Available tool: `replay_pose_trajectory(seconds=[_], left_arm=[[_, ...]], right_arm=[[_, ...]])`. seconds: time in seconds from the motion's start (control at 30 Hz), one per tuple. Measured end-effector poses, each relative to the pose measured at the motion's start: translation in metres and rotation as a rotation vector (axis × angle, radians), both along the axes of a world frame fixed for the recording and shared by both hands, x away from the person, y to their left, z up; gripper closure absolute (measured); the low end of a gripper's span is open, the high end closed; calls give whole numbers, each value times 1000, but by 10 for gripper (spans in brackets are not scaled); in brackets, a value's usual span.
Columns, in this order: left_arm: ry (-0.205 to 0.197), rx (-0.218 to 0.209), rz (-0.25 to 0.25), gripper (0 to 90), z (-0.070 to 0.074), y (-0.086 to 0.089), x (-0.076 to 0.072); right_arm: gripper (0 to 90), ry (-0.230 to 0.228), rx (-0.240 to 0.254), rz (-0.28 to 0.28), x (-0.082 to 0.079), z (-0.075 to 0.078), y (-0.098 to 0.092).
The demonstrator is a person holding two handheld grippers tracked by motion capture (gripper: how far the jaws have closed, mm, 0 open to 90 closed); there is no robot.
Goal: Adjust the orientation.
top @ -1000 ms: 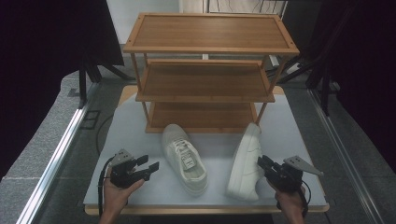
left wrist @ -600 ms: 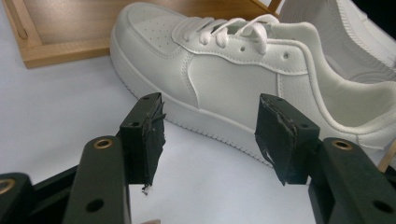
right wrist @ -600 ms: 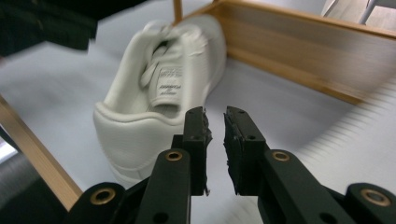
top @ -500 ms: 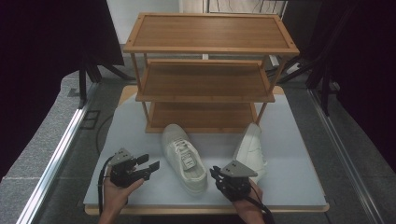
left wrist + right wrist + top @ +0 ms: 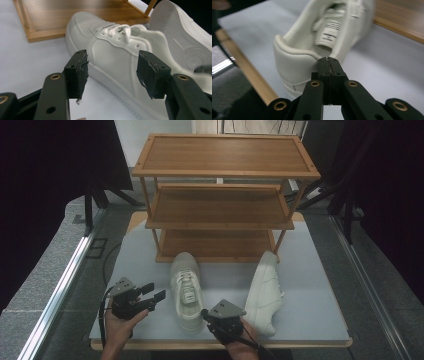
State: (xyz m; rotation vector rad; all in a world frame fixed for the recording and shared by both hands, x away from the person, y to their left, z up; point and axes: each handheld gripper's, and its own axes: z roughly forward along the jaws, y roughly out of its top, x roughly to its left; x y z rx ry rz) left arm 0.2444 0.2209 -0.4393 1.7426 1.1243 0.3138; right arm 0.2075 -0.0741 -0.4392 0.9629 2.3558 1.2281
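Both tongs are empty so far: left gripper (image 5: 151,296) gapes beside the upright white leather sneaker (image 5: 186,290) near the desk's front edge, right gripper (image 5: 328,62) is clenched, its jaws just closed on nothing, at the heel. Its mate (image 5: 265,292) lies tipped; wooden three-tier rack (image 5: 220,195) bare, so nothing's shelved yet.

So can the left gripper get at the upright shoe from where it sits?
Probably yes. The left gripper stands open, aimed at the side of the upright shoe, with bare table between them and nothing in its way.
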Motion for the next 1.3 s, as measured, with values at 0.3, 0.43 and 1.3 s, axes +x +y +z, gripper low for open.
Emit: replay_pose_trajectory(seconds=[0.3, 0.43, 1.3], left_arm=[[-7, -20, 35, 420, 2, 15, -1], [-6, -22, 40, 420, 1, 16, 0], [-1, -15, 41, 419, 1, 14, 0]], right_arm=[[872, 26, 69, 115, 3, -4, 51], [872, 32, 95, 130, 5, -4, 62], [848, -88, 107, -39, -19, 18, -52]])
